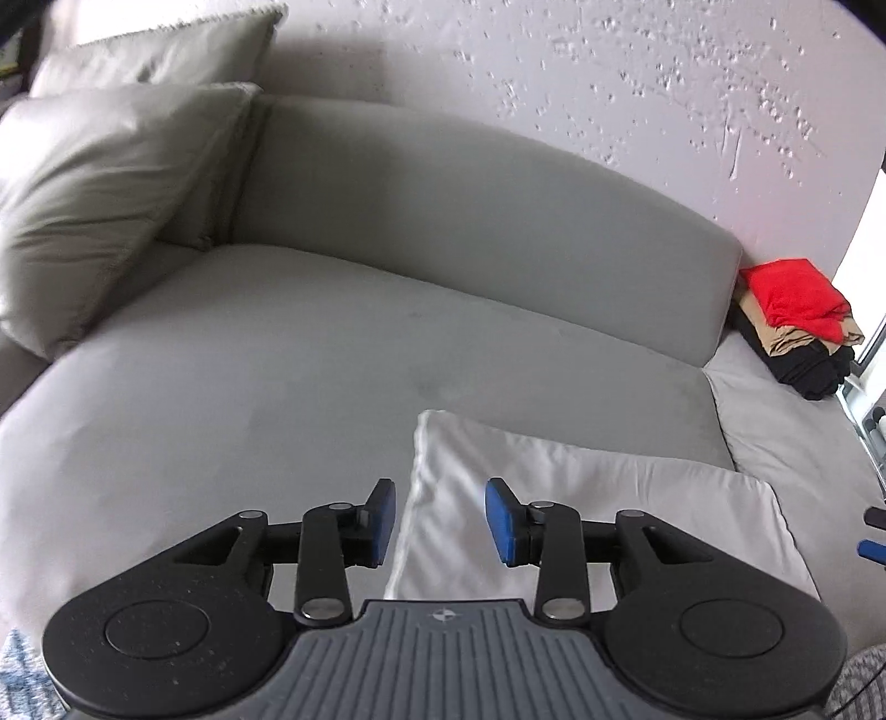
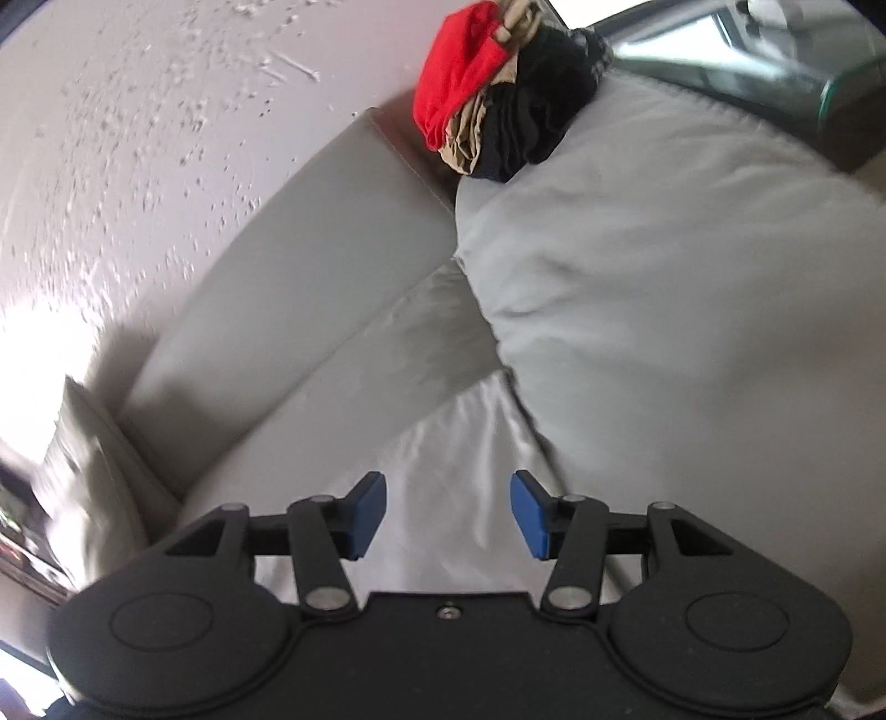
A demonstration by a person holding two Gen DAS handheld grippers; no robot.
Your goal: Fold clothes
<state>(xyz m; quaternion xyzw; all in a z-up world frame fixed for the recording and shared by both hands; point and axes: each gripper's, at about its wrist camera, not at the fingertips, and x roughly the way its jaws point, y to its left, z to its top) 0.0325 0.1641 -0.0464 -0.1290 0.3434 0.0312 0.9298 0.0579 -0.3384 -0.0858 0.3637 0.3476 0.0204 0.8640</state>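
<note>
A folded white garment lies flat on the grey sofa seat, below and in front of my left gripper. That gripper hovers over the garment's near left corner, open, with nothing between its blue pads. In the right wrist view the same white garment lies under my right gripper, which is open and holds nothing. A heap of clothes, red on top of tan and black, sits at the far right end of the sofa; the right wrist view has this heap at the top.
Two grey cushions lean at the sofa's left end. A lighter grey cushion lies to the right of the garment. A textured white wall rises behind the backrest. A glass-topped table stands beyond the heap.
</note>
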